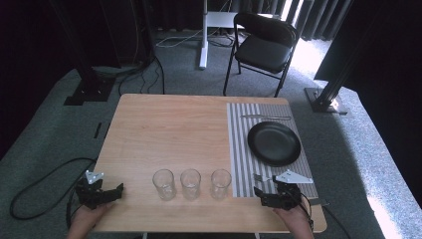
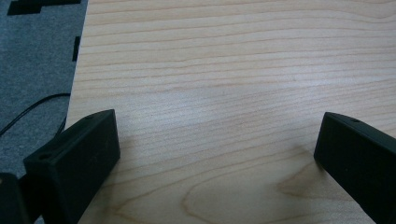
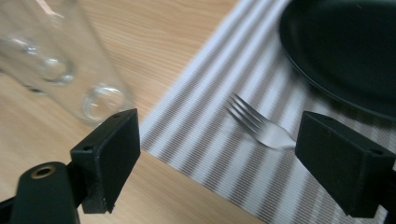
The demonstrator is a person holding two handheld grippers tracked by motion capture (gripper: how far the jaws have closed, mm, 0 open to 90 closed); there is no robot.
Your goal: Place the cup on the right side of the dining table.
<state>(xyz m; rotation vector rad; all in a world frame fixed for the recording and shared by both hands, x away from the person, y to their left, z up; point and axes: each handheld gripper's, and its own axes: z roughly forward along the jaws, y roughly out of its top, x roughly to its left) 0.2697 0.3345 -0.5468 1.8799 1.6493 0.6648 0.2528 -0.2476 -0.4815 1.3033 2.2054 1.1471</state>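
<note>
While the right gripper sits low at the near right corner of the table, a fork lies just in front of it on the striped mat. In the right gripper view the two black jaws are wide apart and hold nothing. The fork's prongs show between them, closer to the right jaw, and its handle goes behind that jaw. The fork lies flat on the mat, near the edge of the black plate. A clear glass stands on the wood to the left of the mat.

In the high view three glasses stand in a row near the front edge, and a knife lies on the mat on the far side of the plate.

The left gripper is at the near left corner, well apart from the fork. Its jaws are wide open too, with bare wood between them.
</note>
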